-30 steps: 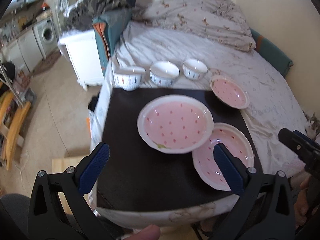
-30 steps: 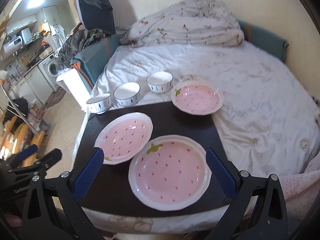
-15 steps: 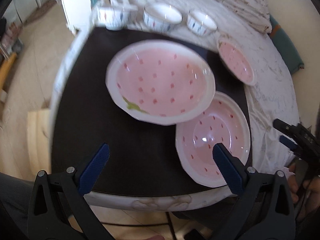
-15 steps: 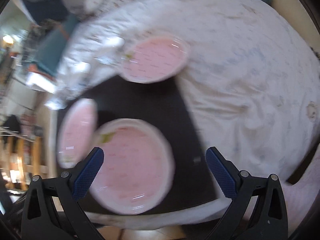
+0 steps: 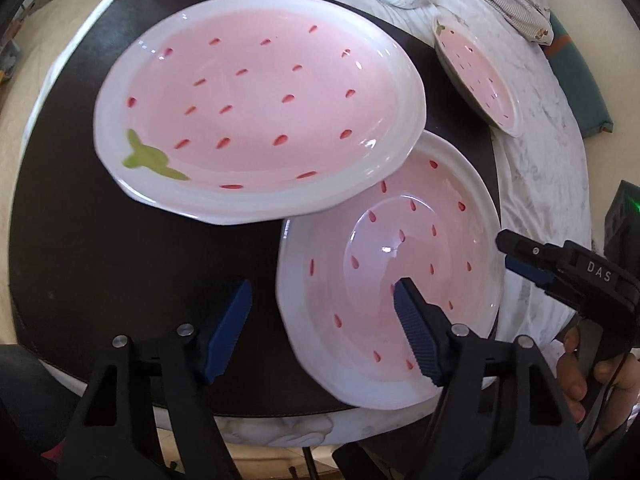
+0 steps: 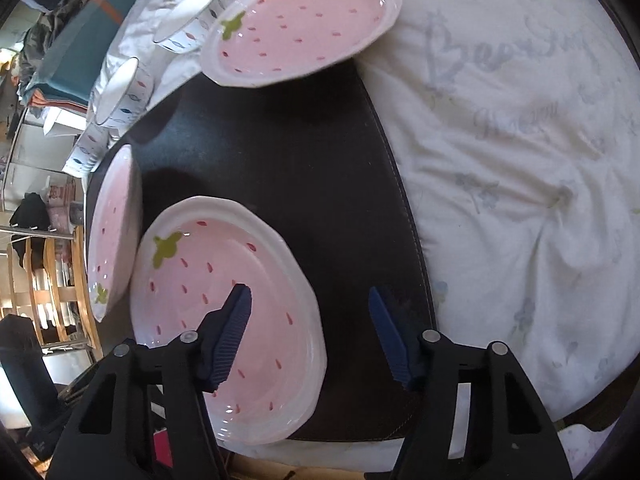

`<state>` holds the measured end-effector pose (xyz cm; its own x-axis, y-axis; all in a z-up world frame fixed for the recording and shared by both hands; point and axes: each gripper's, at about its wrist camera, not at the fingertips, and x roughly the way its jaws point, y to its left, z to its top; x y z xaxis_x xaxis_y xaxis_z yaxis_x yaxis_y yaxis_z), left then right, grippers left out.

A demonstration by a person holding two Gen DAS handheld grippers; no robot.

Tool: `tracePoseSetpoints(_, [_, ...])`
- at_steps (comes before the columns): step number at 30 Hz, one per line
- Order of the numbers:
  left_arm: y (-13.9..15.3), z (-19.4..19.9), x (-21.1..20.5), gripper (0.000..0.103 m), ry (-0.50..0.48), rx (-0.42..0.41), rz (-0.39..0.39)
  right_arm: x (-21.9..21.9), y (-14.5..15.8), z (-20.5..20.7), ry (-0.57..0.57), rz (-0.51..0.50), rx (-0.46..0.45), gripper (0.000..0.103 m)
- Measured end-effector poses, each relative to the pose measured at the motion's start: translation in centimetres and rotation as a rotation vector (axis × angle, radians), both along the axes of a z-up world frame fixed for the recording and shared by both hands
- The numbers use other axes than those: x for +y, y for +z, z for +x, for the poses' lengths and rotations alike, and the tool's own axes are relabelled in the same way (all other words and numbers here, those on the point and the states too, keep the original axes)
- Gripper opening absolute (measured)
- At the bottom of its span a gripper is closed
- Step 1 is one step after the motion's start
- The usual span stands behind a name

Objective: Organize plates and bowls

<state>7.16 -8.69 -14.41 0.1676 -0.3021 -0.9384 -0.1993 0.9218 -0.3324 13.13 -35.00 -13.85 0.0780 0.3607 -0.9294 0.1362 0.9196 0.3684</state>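
Observation:
Three pink strawberry plates lie on a dark mat point(image 5: 120, 240). The near plate point(image 5: 400, 272) sits partly under the big middle plate point(image 5: 256, 112); a third plate point(image 5: 480, 76) lies at the far right, half on the bedsheet. My left gripper point(image 5: 320, 320) is open, straddling the near plate's left rim. My right gripper point(image 6: 310, 328) is open, straddling the same plate's point(image 6: 224, 312) right rim; it also shows in the left wrist view point(image 5: 560, 272). Three white bowls point(image 6: 120, 96) stand in a row behind.
The mat lies on a bed with a white printed sheet point(image 6: 520, 160). A teal cushion point(image 5: 580, 92) is at the far right. Wooden chairs point(image 6: 52, 280) and floor are to the left of the bed.
Both grippers dropped down and moved in close to the near plate, one at each side of it. Their jaws narrowed. The plates and bowls did not move.

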Motion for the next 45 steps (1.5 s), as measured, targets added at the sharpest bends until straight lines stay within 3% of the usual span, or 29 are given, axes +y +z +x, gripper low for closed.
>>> tracePoseSetpoints(2, [-0.7,0.2,-0.3,0.062,0.006,0.011,-0.011,0.2,-0.3,0.0,0.01,0.0,0.01,0.063])
tracePoseSetpoints(3, [-1.2,0.2,-0.5,0.054,0.008,0.017,-0.022,0.4,-0.6,0.0,0.021,-0.001,0.014,0.063])
tracePoseSetpoints(4, [-1.6,0.5,-0.7,0.049,0.007,0.025,-0.027,0.6,-1.0,0.0,0.031,0.002,0.018,0.057])
tracePoseSetpoints(6, [-2.1,0.6,-0.9,0.048,0.017,0.033,-0.027,0.7,-2.2,-0.2,0.026,-0.001,0.057,0.044])
tracePoseSetpoints(11, [-2.1,0.5,-0.8,0.044,0.03,-0.004,-0.023,0.8,-2.6,-0.7,0.033,0.027,0.058,0.029])
tracePoseSetpoints(13, [-2.2,0.2,-0.6,0.025,0.04,-0.012,0.008,1.4,-2.4,-1.0,0.067,0.022,0.042,0.023])
tracePoseSetpoints(14, [-2.2,0.1,-0.3,0.021,0.04,-0.009,0.029,1.5,-2.2,-1.1,0.081,0.008,0.03,0.023])
tracePoseSetpoints(22, [-1.9,-0.1,-0.3,0.018,0.032,0.008,0.001,1.8,-0.9,-1.6,0.115,-0.031,-0.022,0.02])
tracePoseSetpoints(31, [-0.5,-1.9,-3.5,0.016,-0.054,-0.014,-0.05,-1.6,1.4,-4.1,0.018,0.004,-0.087,0.013])
tracePoseSetpoints(38, [2.8,-1.8,-4.3,0.015,-0.085,-0.104,-0.029,-3.9,3.3,-5.8,0.005,0.034,-0.176,0.013])
tracePoseSetpoints(45, [6.6,-0.2,-2.5,0.013,-0.093,-0.194,0.012,-3.3,5.5,-5.4,0.017,0.091,-0.279,0.013])
